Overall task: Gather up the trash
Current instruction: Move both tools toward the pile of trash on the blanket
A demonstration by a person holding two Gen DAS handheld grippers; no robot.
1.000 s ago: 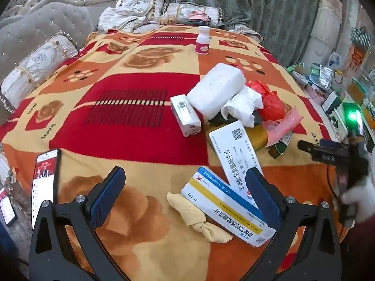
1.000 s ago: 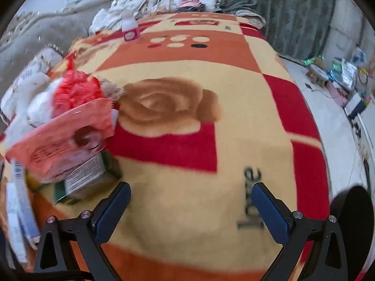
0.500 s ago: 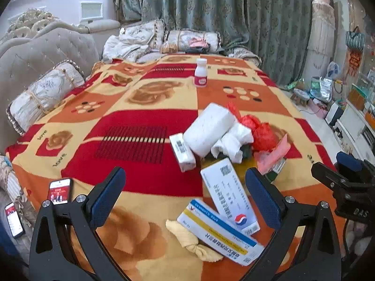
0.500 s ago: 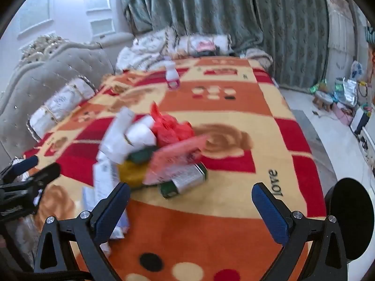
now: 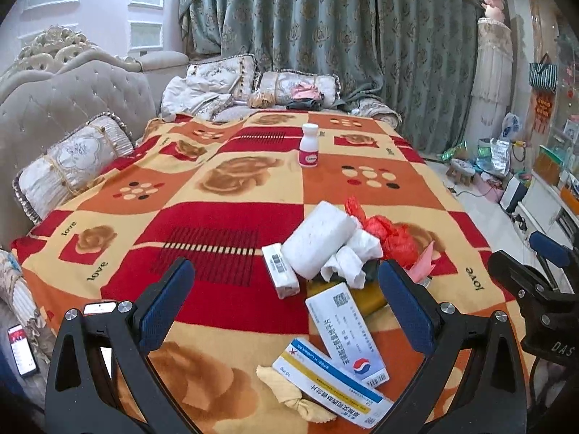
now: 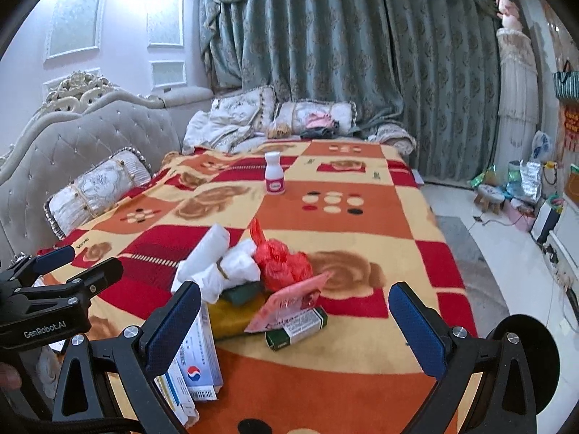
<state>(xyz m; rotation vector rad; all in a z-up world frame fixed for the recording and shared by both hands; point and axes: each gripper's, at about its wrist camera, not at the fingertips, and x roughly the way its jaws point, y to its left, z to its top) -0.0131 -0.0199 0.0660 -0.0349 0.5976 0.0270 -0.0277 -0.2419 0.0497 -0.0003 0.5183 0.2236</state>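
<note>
I hold both grippers, left gripper [image 5: 286, 307] and right gripper [image 6: 295, 329], above the bed's patterned red-orange blanket [image 5: 224, 217], fingers wide and empty. The heap of white paper rolls, red plastic bag and medicine boxes [image 5: 340, 253] lies ahead, ungathered. Next, I judge, descend onto one piece.

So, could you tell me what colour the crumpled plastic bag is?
Red; the crumpled plastic bag shows best in the right wrist view.

A home bedroom is shown: a big bed [image 5: 108, 246] with a padded headboard [image 5: 72, 101], pillows [image 5: 68, 166], and long curtains [image 5: 325, 36].
</note>
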